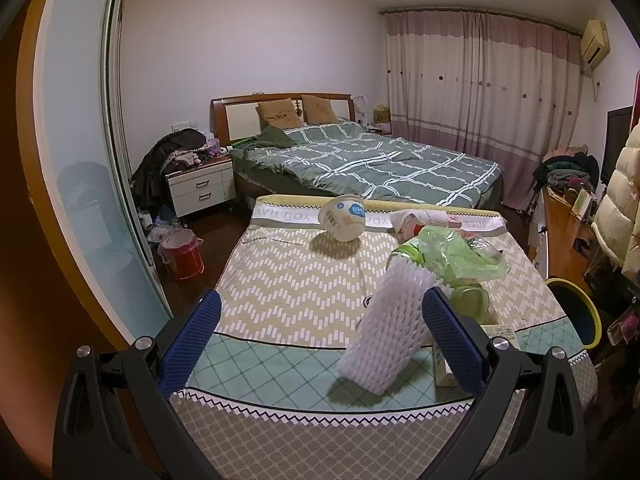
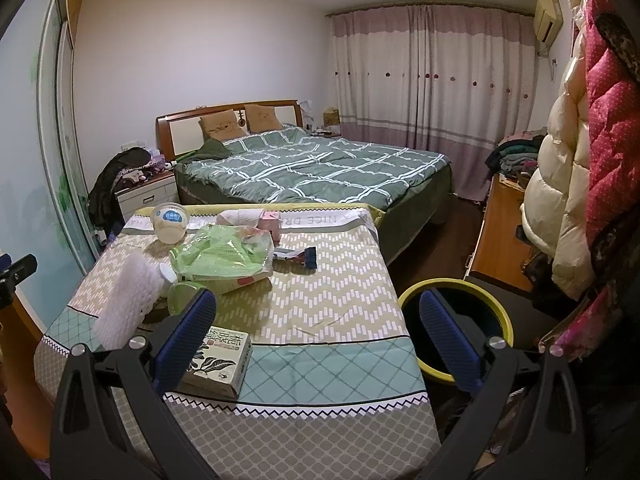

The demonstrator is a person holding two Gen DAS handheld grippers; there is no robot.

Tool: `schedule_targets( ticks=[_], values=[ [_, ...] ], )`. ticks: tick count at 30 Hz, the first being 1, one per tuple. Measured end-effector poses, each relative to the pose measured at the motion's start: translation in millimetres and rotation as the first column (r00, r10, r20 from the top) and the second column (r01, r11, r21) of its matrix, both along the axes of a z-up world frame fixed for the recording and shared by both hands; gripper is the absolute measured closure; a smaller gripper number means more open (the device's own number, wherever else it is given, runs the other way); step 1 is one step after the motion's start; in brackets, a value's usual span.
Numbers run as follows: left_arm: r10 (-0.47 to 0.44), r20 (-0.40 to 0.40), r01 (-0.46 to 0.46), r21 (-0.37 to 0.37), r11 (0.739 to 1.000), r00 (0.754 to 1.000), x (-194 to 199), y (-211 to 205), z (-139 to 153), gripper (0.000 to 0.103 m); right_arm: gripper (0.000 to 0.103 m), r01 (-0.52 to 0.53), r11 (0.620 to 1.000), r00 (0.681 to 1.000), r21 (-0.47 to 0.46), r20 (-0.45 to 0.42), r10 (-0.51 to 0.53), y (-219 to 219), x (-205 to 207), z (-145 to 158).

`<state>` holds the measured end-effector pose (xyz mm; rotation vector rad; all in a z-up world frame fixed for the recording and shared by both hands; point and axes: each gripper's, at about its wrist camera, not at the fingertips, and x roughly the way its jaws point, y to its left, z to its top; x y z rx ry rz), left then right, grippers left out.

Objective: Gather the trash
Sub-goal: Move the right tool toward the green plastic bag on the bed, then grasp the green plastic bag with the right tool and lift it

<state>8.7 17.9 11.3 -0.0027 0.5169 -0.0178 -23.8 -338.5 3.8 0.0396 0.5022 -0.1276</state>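
Two grippers hover over a cloth-covered counter (image 2: 320, 320) strewn with trash. The left gripper (image 1: 320, 340) has its blue fingers (image 1: 188, 344) spread wide and holds nothing; a white foam fruit net (image 1: 390, 330) stands tilted between them, close to the right-hand finger, though whether it touches that finger is hard to tell. The right gripper (image 2: 320, 340) also has its fingers (image 2: 186, 340) wide apart and empty, with a small printed carton (image 2: 222, 362) lying flat just beside the left-hand finger.

From the right wrist view, a green plastic bag (image 2: 222, 258) sits at about eleven o'clock from centre, piled over other wrappers, and a green-lidded jar (image 2: 184, 296) lies just below it beside the foam net. A round white tub (image 2: 170, 222) rests on its side farther back, near the counter's far left corner. A pink packet (image 2: 269, 224) and some crumpled tissue (image 2: 238, 218) lie at the far edge, and a small blue-and-red wrapper (image 2: 300, 257) lies at one o'clock from the bag.

A yellow-rimmed bin (image 2: 456, 286) stands on the floor at three o'clock, just beside the counter's right edge. Beyond the counter is a bed (image 2: 320, 168) with a green checked quilt.
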Motion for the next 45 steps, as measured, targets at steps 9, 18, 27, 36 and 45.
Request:
schedule_targets(
  ticks=[9,18,27,36,45],
  values=[
    [-0.004,-0.004,0.004,-0.007,1.0,1.0,6,3,0,0.004,0.006,-0.002,1.0,1.0,-0.007,-0.011,0.002,4,5,1],
    [-0.014,-0.016,0.014,-0.005,1.0,1.0,14,2,-1,0.004,0.006,0.002,1.0,1.0,-0.006,-0.025,-0.002,5,10,-4],
    [-0.019,-0.016,0.019,-0.006,1.0,1.0,19,1,-2,0.004,0.006,-0.001,1.0,0.999,0.002,-0.043,0.001,1,22,-8],
    [-0.01,-0.03,0.01,0.0,1.0,1.0,25,2,-6,0.004,0.006,-0.043,0.999,0.998,0.014,-0.042,0.044,6,45,-4],
    [-0.01,-0.053,0.011,0.011,1.0,0.999,41,2,-13,0.004,0.008,-0.2,0.979,0.973,0.045,-0.105,0.204,44,111,-20]
  ],
)
